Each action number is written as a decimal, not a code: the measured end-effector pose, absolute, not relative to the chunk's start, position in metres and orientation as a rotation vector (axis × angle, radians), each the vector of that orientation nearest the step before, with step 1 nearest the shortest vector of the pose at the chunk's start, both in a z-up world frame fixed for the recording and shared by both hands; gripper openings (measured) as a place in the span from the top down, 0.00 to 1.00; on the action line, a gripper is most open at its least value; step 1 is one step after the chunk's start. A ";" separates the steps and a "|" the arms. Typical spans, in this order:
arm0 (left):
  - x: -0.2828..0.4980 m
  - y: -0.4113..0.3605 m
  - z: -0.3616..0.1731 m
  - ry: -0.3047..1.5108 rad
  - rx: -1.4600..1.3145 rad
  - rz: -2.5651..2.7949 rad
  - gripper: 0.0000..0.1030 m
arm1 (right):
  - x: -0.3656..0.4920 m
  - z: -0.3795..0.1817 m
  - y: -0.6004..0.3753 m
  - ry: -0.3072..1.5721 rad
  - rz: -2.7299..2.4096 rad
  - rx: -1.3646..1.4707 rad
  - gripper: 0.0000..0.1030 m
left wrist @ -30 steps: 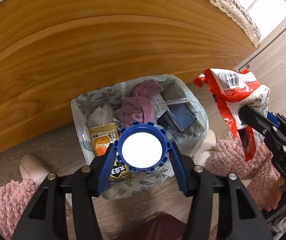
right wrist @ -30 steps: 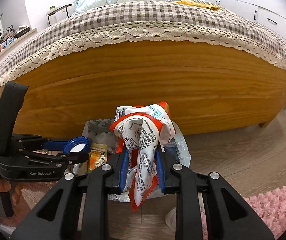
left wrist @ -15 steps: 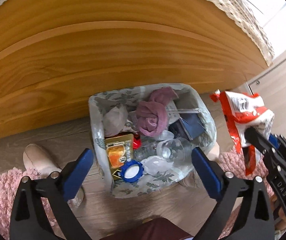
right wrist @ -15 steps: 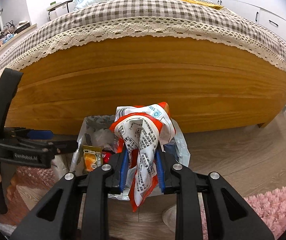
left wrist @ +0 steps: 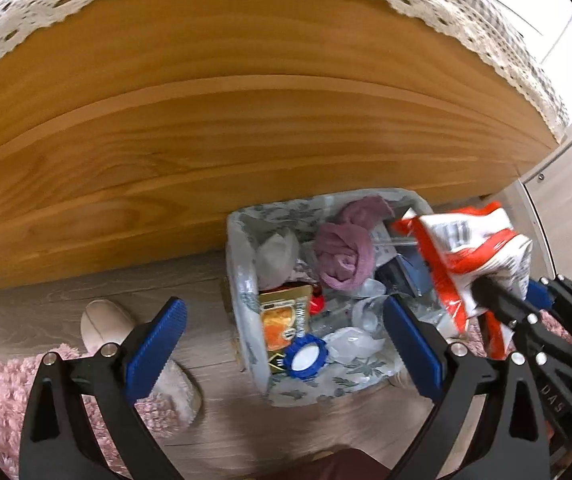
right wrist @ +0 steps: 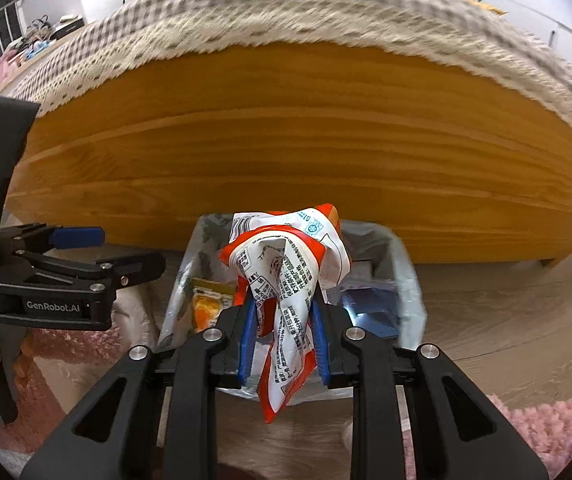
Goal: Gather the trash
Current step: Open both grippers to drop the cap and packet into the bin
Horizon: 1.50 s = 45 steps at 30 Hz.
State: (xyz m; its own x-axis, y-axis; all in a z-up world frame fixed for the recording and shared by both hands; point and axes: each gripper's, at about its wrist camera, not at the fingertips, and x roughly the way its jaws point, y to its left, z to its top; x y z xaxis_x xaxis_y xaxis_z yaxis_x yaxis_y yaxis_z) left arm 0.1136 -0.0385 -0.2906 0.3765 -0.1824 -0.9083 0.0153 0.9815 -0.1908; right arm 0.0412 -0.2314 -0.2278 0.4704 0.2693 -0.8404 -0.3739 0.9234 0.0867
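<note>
Wrapper (right wrist: pixel 286 280) pinched in right jaws above bin (right wrist: pixel 410 280)

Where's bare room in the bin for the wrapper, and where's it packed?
Little bare room in the bin. Loosest patch: front corner over the crushed clear plastic, between the blue cap and the dark blue box. Crowded: the pink cloth heaped at the back, the yellow carton on the left. The right gripper holds the wrapper above the bin.

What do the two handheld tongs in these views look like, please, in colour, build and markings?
Both tongs are matte black plastic with triangular cut-outs, silver pivot bolts and ribbed blue pads on the fingers. The left tongs carry white "GenRobot.AI" lettering on the side; the right tongs show the letters "DAS". No cables are visible.
</note>
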 end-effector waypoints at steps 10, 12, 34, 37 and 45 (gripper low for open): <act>0.108 -0.011 -0.292 1.179 -0.193 -0.044 0.07 | 0.060 -0.254 -0.207 1.071 0.426 -0.162 0.76; 0.106 -0.004 -0.293 1.179 -0.201 -0.027 0.07 | 0.061 -0.257 -0.203 1.081 0.429 -0.171 0.76; 0.099 0.008 -0.296 1.175 -0.226 -0.015 0.07 | 0.073 -0.291 -0.192 1.229 0.388 -0.166 0.42; 0.100 0.008 -0.297 1.175 -0.226 -0.014 0.07 | 0.073 -0.289 -0.195 1.221 0.365 -0.171 0.25; 0.099 0.005 -0.299 1.176 -0.213 -0.018 0.07 | 0.076 -0.300 -0.211 1.282 0.291 -0.143 0.15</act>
State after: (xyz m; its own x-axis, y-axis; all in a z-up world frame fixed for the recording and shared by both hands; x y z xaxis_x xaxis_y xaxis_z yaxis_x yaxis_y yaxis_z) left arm 0.0989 0.0055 -0.2987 0.3868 -0.1251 -0.9136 -0.0968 0.9798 -0.1752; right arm 0.0764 -0.2107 -0.3002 0.2545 0.1344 -0.9577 -0.2923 0.9547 0.0563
